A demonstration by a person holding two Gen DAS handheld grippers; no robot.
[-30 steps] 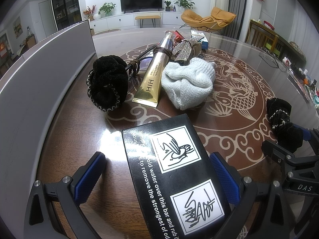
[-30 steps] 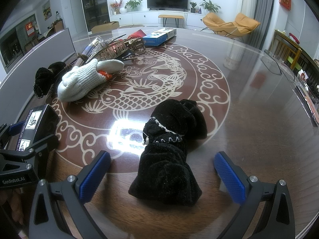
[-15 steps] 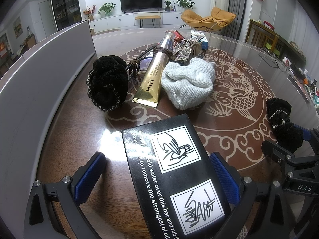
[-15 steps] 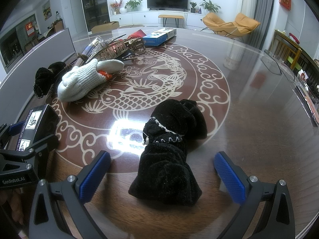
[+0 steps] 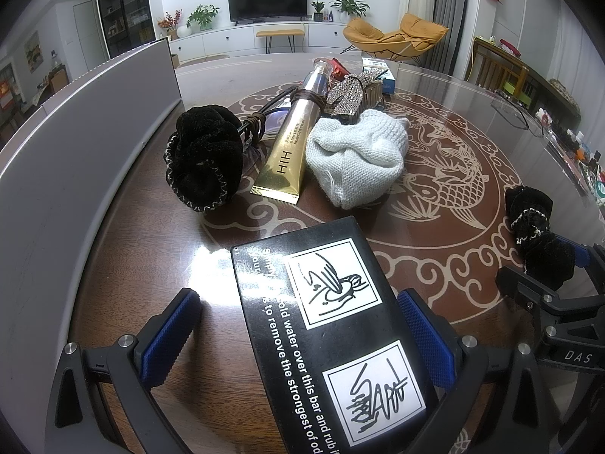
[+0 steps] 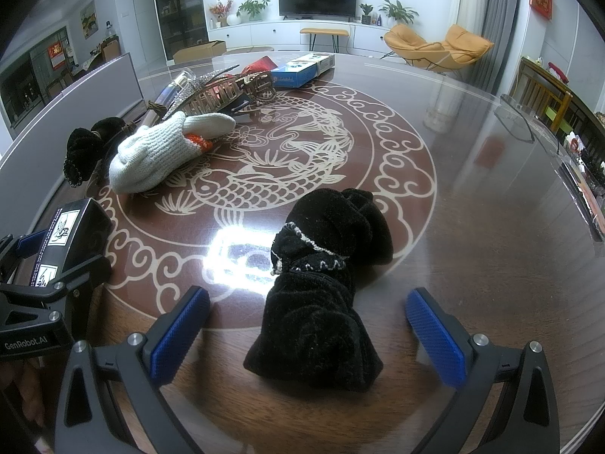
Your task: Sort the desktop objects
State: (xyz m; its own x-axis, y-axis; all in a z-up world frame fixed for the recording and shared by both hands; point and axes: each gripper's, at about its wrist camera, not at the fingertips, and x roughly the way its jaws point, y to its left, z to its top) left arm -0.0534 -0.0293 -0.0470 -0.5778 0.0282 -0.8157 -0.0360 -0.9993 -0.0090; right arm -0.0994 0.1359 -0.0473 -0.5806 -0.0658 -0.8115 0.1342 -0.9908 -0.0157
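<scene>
A black box (image 5: 325,321) with white drawings and lettering lies flat on the table between the blue pads of my left gripper (image 5: 297,302), which is open; a gap shows at the left pad. In the right wrist view a black velvet pouch (image 6: 321,265) with pale stitching lies between the wide-apart fingers of my open right gripper (image 6: 306,299). Farther back lie a second black pouch (image 5: 204,159), a gold tube (image 5: 291,147), a white knitted glove (image 5: 359,155) and a rhinestone hair clip (image 5: 348,94).
The round table (image 6: 472,189) has a glass top over a fish pattern. A tall grey panel (image 5: 75,151) runs along its left side. A blue box (image 6: 302,68) and a red item sit at the far edge. Small clutter lines the right rim.
</scene>
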